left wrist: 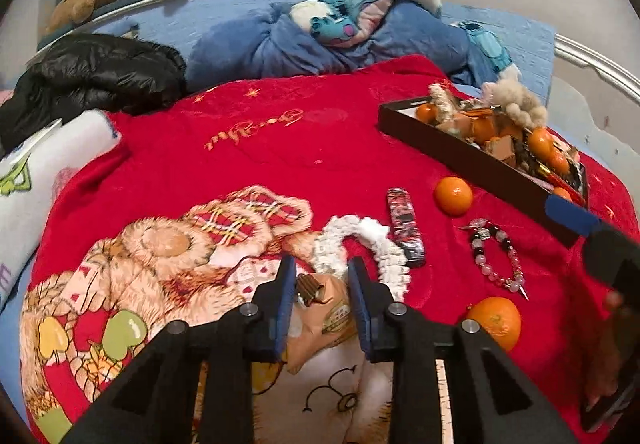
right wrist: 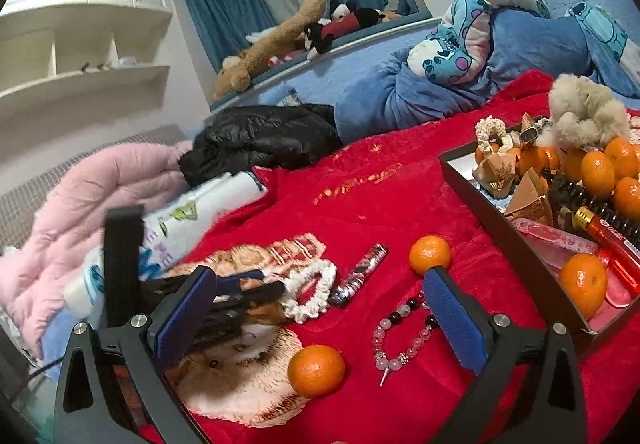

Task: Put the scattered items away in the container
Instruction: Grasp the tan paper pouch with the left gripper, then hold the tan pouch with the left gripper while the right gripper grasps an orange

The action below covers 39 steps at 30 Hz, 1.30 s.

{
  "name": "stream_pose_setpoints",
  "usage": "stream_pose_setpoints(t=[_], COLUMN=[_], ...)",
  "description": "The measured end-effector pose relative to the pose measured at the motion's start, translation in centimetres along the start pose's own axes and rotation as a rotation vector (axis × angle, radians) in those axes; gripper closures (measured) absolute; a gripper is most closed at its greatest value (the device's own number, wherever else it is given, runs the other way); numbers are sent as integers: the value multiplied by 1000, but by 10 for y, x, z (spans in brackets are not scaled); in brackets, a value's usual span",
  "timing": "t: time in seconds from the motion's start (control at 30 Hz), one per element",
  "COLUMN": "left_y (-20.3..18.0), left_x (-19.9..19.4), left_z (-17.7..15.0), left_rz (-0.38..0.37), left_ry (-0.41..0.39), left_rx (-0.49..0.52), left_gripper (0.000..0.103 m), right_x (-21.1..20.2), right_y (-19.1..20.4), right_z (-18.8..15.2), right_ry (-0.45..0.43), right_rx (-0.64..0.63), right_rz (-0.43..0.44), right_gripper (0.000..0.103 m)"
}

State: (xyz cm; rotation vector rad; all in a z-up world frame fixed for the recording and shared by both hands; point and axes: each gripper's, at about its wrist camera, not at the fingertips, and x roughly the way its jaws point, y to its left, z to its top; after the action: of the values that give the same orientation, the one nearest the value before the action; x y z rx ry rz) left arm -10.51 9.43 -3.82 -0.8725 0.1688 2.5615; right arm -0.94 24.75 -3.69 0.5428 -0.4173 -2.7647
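Observation:
My left gripper (left wrist: 321,276) is shut on a tan paper snack packet (left wrist: 322,310) with a gold crimped top, low over the red blanket. A white scrunchie (left wrist: 360,244), a patterned tube (left wrist: 405,226), a bead bracelet (left wrist: 496,252) and two tangerines (left wrist: 454,195) (left wrist: 496,322) lie loose ahead of it. At the right stands the black box (left wrist: 460,152), filled with tangerines, packets and a fluffy toy. My right gripper (right wrist: 318,273) hangs open above the bracelet (right wrist: 400,336), nothing between its fingers, with the box (right wrist: 500,220) to its right.
A black jacket (left wrist: 100,72) and a bundled blue duvet (left wrist: 320,40) lie at the far side of the bed. A pink quilt (right wrist: 80,204) and a white printed cloth (right wrist: 200,212) sit at the left. Plush toys line the sill behind.

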Motion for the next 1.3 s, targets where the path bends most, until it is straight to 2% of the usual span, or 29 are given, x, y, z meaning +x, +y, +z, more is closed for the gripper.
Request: stream_pose_setpoints(t=[0.1, 0.27, 0.43, 0.6, 0.63, 0.7, 0.73, 0.77, 0.83, 0.9, 0.93, 0.97, 1.07, 1.17, 1.23, 1.27, 1.3], left_y=[5, 3, 12, 8, 6, 6, 7, 9, 11, 11, 10, 9, 8, 9, 10, 10, 10], left_x=[1, 3, 3, 4, 5, 9, 13, 17, 16, 15, 15, 13, 12, 6, 0, -6, -11], left_z=[-2, -2, -4, -7, -7, -7, -8, -8, -9, -9, -10, -10, -10, -11, -13, -15, -15], left_rz=[-20, -19, -43, -29, -24, -21, -15, -11, -16, -30, -47, -47, -24, 36, 102, 145, 174], left_ry=[9, 17, 22, 39, 43, 69, 92, 109, 105, 99, 95, 88, 79, 53, 29, 5, -16], left_rx=[-32, -18, -67, -46, -40, -39, -51, -62, -74, -71, -68, -60, -49, -63, -69, -73, -81], left_gripper=[77, 77, 78, 77, 77, 67, 56, 52, 52, 61, 69, 70, 70, 70, 70, 70, 70], right_x=[2, 9, 8, 16, 17, 18, 18, 18, 20, 23, 25, 25, 30, 35, 38, 38, 38], right_y=[8, 10, 15, 25, 27, 30, 30, 29, 28, 26, 25, 25, 25, 22, 20, 19, 18], right_z=[-2, -4, -7, -14, -15, -17, -17, -17, -18, -19, -20, -21, -23, -24, -24, -25, -25], right_ry=[14, 56, 63, 124, 131, 140, 141, 143, 165, 190, 199, 206, 228, 251, 266, 269, 271], right_rx=[-43, -62, -88, -137, -145, -162, -164, -160, -145, -132, -130, -130, -133, -132, -124, -120, -117], right_rz=[-13, -6, 1, 34, 36, 44, 48, 51, 60, 60, 48, 43, 25, 11, -8, -9, -13], right_gripper=[0, 0, 0, 7, 11, 15, 15, 16, 16, 16, 16, 16, 16, 17, 19, 24, 26])
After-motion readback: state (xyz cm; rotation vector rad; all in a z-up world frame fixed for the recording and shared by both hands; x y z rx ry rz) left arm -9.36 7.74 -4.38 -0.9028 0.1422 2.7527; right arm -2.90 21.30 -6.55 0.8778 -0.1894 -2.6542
